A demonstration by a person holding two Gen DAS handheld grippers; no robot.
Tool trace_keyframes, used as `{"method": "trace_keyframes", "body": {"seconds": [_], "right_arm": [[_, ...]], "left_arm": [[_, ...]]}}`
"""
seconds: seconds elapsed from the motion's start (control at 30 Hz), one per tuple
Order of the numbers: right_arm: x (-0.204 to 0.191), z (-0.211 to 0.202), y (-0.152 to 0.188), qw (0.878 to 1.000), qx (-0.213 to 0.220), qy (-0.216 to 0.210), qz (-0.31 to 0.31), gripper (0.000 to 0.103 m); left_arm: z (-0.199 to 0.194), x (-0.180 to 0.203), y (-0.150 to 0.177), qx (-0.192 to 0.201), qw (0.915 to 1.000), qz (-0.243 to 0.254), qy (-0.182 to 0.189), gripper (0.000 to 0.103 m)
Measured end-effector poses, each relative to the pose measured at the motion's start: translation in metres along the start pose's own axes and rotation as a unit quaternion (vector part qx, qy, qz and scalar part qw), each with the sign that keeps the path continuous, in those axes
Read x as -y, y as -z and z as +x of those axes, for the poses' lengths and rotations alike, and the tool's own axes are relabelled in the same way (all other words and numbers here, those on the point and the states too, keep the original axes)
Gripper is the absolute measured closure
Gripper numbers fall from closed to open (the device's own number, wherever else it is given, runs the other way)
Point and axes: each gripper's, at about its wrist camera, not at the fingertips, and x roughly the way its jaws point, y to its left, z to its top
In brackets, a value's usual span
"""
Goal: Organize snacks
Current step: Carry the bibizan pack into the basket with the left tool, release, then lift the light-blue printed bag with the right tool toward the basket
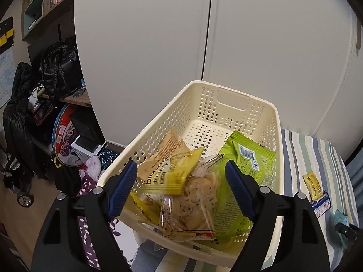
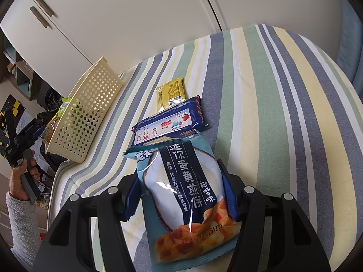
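Left gripper (image 1: 181, 190) hangs over the near end of the cream perforated basket (image 1: 254, 111), fingers spread wide with nothing between the pads. Blue ribbed pads (image 1: 123, 188) sit apart on either side of the pile below them. None of the packets touches either pad.

Basket contents, left wrist view: a yellow packet (image 1: 174, 172) lying on top, tilted and slightly blurred; a clear bag of round biscuits (image 1: 195, 201) under it; a lime green packet (image 1: 247, 170) along the right wall, barcode up. Far half of the basket floor is bare. The basket rests at the edge of the striped bedspread (image 1: 317, 158), in front of white cupboard doors (image 1: 158, 45).

Right gripper (image 2: 181, 195) is clamped on a light blue and navy snack bag (image 2: 186, 192). The bag stands lengthwise between the two fingers, its sides pinched in by the pads, the top seam pointing away from the camera and the bottom seam near the lens. The bag's top edge overlaps a dark blue wafer packet (image 2: 168, 122) lying flat on the bedspread. Just beyond that lies a small yellow packet (image 2: 171, 93), printed side up.

In the right wrist view the basket (image 2: 86, 104) sits well to the left of these packets. A hand (image 2: 22, 176) in a grey sleeve grips the left gripper's handle at the frame's left edge.
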Motion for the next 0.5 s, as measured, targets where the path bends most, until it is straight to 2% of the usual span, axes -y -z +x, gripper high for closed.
{"method": "trace_keyframes", "body": {"seconds": [0.13, 0.2, 0.4, 0.5], "right_arm": [[0.0, 0.0, 0.0, 1.0, 0.0, 0.0, 0.0, 0.043], [0.0, 0.0, 0.0, 1.0, 0.0, 0.001, 0.0, 0.043], [0.002, 0.0, 0.001, 1.0, 0.002, 0.002, 0.003, 0.043], [0.003, -0.001, 0.002, 1.0, 0.003, 0.002, 0.005, 0.043]], "left_arm": [[0.0, -0.013, 0.007, -0.005, 0.9997, -0.024, -0.001, 0.022], [-0.003, -0.019, 0.011, -0.004, 0.9994, -0.035, -0.004, 0.018], [-0.017, -0.025, 0.029, 0.011, 0.9983, -0.057, -0.002, 0.014], [-0.028, -0.022, 0.041, 0.026, 0.9974, -0.066, -0.015, 0.01]]}}
